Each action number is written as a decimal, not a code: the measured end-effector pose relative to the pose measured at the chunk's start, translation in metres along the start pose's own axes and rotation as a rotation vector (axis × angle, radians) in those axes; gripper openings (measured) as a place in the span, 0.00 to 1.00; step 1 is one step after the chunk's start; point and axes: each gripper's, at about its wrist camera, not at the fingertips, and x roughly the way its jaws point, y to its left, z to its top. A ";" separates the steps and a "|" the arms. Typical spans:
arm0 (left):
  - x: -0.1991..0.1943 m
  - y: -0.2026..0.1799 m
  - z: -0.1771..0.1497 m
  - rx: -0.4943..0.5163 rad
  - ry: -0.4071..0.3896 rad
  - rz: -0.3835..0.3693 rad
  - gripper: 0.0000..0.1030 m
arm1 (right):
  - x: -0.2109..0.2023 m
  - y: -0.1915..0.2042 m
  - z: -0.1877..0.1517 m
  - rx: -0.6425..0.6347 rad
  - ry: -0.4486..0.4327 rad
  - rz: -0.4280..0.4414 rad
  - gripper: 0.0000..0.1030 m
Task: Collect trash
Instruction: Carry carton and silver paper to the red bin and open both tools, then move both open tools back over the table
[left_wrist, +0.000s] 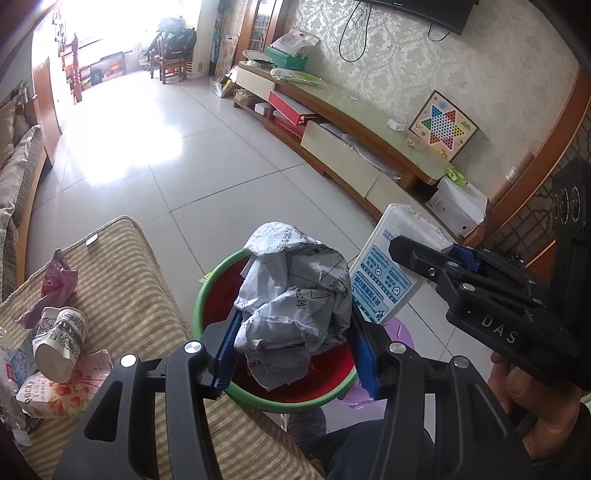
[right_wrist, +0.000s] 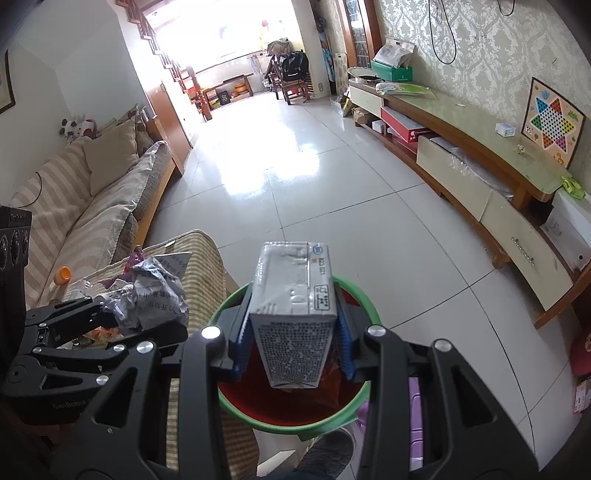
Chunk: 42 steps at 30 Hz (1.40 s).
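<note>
I had left gripper (left_wrist: 295, 354) clamped on crumpled printed paper (left_wrist: 291, 306), right gripper (right_wrist: 293, 350) on white carton (right_wrist: 291, 310), frame center, above red bin (right_wrist: 295, 406).

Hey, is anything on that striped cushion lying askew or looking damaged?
Yes. On the striped cushion, a paper cup lies tipped on its side across a pink Pocky box whose top looks torn open. A crumpled purple wrapper sits behind them. It all looks like discarded litter rather than a spill.
</note>
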 end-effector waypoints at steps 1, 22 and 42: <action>0.004 -0.001 0.000 0.003 0.006 0.000 0.49 | 0.002 -0.002 0.000 0.003 0.003 0.000 0.36; 0.003 0.009 -0.009 0.020 0.010 0.054 0.88 | 0.006 0.012 0.014 -0.045 -0.031 -0.035 0.95; -0.119 0.082 -0.064 -0.098 -0.086 0.171 0.92 | -0.041 0.104 0.001 -0.120 -0.047 -0.034 0.95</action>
